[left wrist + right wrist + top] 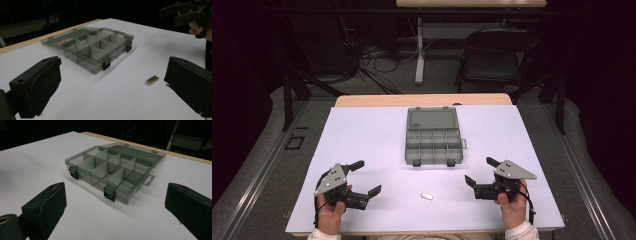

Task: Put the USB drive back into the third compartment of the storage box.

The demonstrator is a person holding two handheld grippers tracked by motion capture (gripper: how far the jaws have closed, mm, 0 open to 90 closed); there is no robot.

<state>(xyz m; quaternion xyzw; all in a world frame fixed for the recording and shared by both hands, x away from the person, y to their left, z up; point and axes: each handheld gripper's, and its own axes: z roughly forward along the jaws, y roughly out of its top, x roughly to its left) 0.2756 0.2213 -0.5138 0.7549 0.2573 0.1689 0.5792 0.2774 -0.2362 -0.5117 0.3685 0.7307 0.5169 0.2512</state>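
I am holding both the left gripper (364, 176) and right gripper (477, 171) spread wide and empty; I am lining up squarely over the small metal piece (426, 196) near the open organizer box (433, 145) before closing

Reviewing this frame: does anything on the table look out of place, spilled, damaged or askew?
Nothing stands out. The compartment box sits square on the white table, lid folded flat open behind it, dividers upright, compartments seemingly empty. One small metal piece lies loose nearer the person, between the open left gripper and open right gripper.

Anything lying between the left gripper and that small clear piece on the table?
Nothing: the high view shows bare white table between the left gripper and the small clear piece.
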